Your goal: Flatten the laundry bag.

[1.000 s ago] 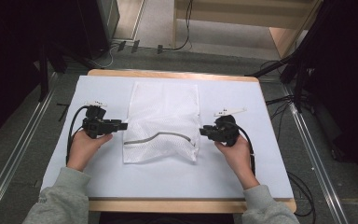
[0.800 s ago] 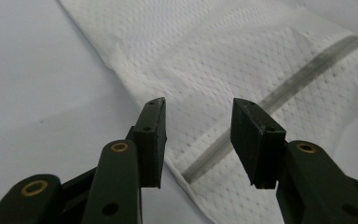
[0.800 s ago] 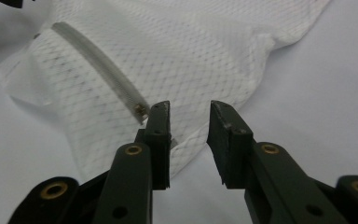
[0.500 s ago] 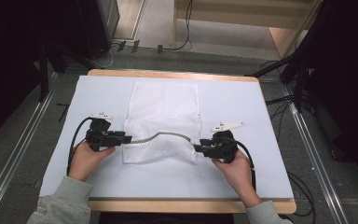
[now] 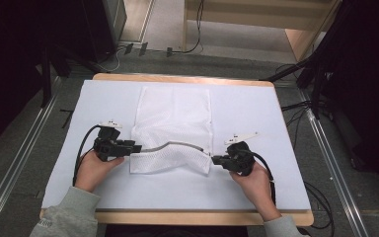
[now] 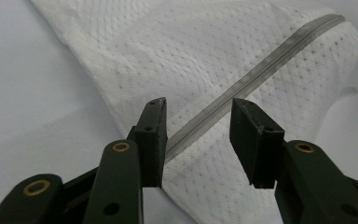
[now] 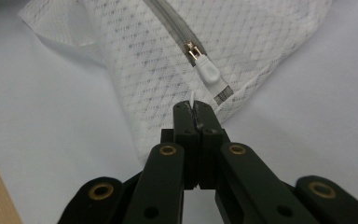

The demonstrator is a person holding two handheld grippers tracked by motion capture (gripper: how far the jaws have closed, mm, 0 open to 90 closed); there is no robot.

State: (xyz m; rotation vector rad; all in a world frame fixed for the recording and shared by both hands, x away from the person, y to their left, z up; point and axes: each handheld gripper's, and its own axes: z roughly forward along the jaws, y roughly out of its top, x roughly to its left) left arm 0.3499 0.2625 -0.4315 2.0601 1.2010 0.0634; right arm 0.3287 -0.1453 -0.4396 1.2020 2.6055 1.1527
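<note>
Mesh bag's (image 6: 242, 56) top edge cropped, seemingly

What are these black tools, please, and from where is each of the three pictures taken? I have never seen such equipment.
A person sits at a table and holds a hand tool with two black jaws in each hand. The high view looks down on the white table cover. There the left gripper and the right gripper sit at the two sides of a white mesh zipper bag. The other two pictures come from small cameras riding on the tools, looking along their jaws. In the left gripper view the jaws stand apart over the grey zipper. In the right gripper view the jaws have just closed on the bag's edge, beside the zipper pull.
</note>
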